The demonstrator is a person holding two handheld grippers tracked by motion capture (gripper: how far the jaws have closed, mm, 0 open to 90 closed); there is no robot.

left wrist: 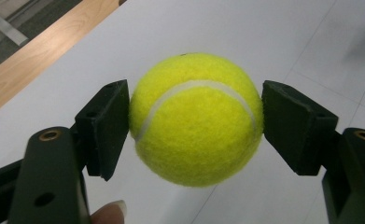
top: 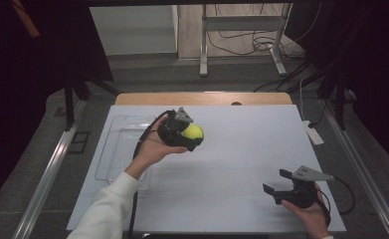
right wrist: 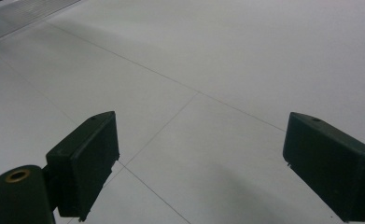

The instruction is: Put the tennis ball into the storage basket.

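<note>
High view: your left gripper [top: 194, 133] carries the tennis ball [top: 194, 132] above the white table [top: 242, 149].

Left gripper view: pads clamp the ball's widest girth; it is light, springy and felted, so moderate squeeze should suffice.

Right gripper view: your right gripper [right wrist: 203, 163] stands open with nothing between its jaws.

1. The tennis ball [top: 194, 132] is bright yellow-green and fuzzy, with a curved white seam running across its upper face.
2. It looks whole and round, with no visible dents.
3. It sits pinched between the two black pads of the left gripper [top: 187, 134], one pad pressed against each side, with its top, front and bottom left bare.
4. It is held clear of the white table [top: 242, 164], above its left-centre part, just right of the clear tray [top: 113, 149].
</note>
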